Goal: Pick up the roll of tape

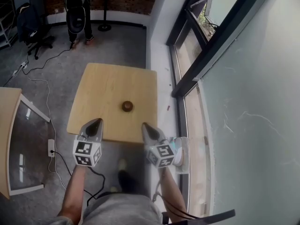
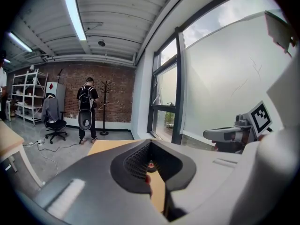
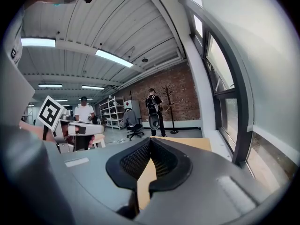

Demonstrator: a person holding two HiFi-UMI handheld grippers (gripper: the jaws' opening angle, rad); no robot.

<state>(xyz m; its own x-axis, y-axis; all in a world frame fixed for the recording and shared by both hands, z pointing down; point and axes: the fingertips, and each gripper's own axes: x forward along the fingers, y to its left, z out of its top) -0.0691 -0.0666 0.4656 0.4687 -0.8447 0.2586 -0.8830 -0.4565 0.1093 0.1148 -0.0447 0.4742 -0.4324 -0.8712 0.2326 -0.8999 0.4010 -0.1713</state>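
The roll of tape [image 1: 127,106] is a small brown ring lying flat near the middle of the light wooden table [image 1: 112,86]. My left gripper [image 1: 97,122] hovers over the table's near edge, left of the tape and short of it, jaws shut and empty. My right gripper [image 1: 146,126] is level with it at the near edge, right of the tape, also shut on nothing. In the left gripper view the tape [image 2: 151,165] shows through the hollow behind the closed tips [image 2: 151,141]. The right gripper view [image 3: 150,140] shows only tabletop [image 3: 187,144] ahead; the tape is hidden there.
A dark-framed window wall [image 1: 187,64] runs along the table's right side. A person with a backpack [image 1: 77,11] stands at the far end beside a coat stand [image 1: 104,13] and an office chair [image 1: 33,27]. Cables and a power strip [image 1: 50,146] lie on the floor left, by another table [image 1: 7,125].
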